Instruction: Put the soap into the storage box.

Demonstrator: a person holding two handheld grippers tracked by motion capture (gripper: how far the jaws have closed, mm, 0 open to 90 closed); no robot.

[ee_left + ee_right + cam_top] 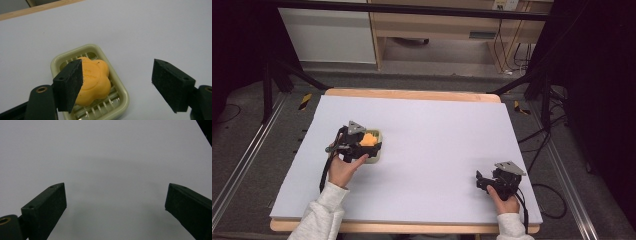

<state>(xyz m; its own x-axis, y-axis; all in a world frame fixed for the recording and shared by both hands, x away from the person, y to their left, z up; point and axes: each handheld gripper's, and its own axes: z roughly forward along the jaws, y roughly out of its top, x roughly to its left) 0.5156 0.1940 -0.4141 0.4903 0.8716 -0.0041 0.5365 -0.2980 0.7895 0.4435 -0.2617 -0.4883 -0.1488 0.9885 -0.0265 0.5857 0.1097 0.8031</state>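
An orange flower-shaped soap (95,81) lies in a pale green slatted soap dish (119,83) on the white table sheet. In the high view the soap (368,139) and dish (375,155) sit left of centre, with my left gripper (371,145) over them. My left gripper (117,85) is open, its jaws wide apart above the dish; one pad (68,85) overlaps the soap's left side, and contact is unclear. My right gripper (482,181) rests low at the front right, open, and its view (116,206) has bare sheet between the jaws.
The white sheet (432,130) covers a wooden table. Black cables trail from both grippers toward the front edge. Wooden furniture and dark stands stand beyond the far edge, with cables on the floor at the right.
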